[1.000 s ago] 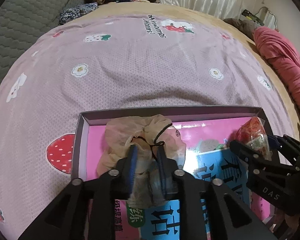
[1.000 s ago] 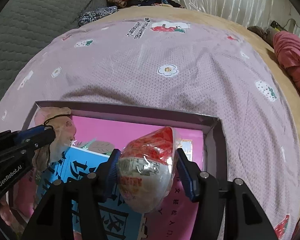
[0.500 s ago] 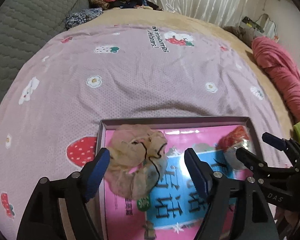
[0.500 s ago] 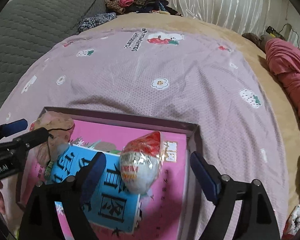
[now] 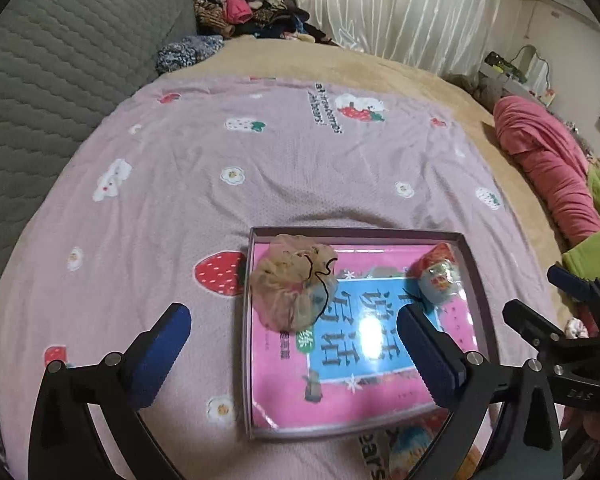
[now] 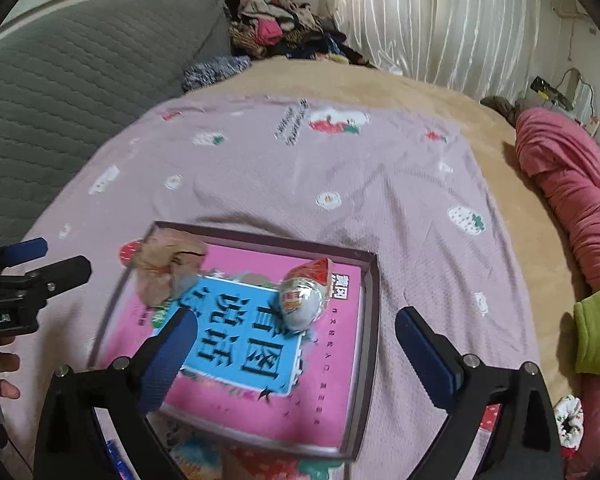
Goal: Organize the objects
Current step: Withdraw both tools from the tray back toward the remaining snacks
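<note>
Shallow box on the bed, beige mesh pouch lying inside ahead of the left tool, wrapped egg-shaped toy ahead of the right tool, both tools spread wide, holding nothing.

a home bedroom. a pink strawberry-print sheet covers a bed, with a grey quilted headboard at the upper left of the frame, a heap of clothes at top centre, pale curtains behind, and a rolled pink blanket at right.
</note>
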Demonstrator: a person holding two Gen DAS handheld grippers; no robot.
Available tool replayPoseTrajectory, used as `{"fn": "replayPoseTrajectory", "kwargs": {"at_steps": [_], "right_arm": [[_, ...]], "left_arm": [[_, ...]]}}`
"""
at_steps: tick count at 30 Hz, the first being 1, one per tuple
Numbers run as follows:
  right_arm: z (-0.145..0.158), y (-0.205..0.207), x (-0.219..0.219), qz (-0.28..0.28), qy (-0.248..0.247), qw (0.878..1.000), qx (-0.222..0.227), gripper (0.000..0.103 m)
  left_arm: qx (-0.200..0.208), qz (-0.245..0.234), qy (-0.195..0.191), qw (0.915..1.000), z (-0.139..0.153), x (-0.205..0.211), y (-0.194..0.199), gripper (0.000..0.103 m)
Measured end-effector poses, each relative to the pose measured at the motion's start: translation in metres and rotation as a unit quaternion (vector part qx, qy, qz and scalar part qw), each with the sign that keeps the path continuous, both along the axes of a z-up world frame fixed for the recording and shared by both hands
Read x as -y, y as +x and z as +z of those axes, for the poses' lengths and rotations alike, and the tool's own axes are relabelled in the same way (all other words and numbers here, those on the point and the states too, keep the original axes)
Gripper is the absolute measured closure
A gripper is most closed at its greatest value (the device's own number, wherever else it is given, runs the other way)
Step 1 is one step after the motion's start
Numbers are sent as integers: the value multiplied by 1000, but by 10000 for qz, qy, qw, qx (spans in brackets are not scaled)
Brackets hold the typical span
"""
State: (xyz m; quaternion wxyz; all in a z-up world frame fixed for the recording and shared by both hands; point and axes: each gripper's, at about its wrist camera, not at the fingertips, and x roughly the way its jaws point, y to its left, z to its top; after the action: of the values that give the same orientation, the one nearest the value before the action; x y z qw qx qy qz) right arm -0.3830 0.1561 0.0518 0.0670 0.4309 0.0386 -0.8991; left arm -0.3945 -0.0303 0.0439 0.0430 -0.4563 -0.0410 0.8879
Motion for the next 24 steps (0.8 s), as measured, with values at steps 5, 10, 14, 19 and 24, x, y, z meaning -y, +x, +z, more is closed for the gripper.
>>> {"fn": "replayPoseTrajectory", "kwargs": {"at_steps": [5,10,14,19,24], "right_arm": [[32,29,6,82,29,9997,-224,2],[57,60,14,136,37,9991,-412,2],[71,82,19,224,27,9983,-535,2],[85,113,27,328,52,9975,-624,2],[93,144,33,362,83,9964,-762,2]], "left_arm": [[-173,-28,-51,9998,26,5,27,0],[-371,-83,-120,9992,52,10,56,0],[-541,-58,-158,9984,68,17,81,0],[-602,-45,-88,9981,80,27,108,0],[-733,-63,-21,9973,86,33,137,0]]}}
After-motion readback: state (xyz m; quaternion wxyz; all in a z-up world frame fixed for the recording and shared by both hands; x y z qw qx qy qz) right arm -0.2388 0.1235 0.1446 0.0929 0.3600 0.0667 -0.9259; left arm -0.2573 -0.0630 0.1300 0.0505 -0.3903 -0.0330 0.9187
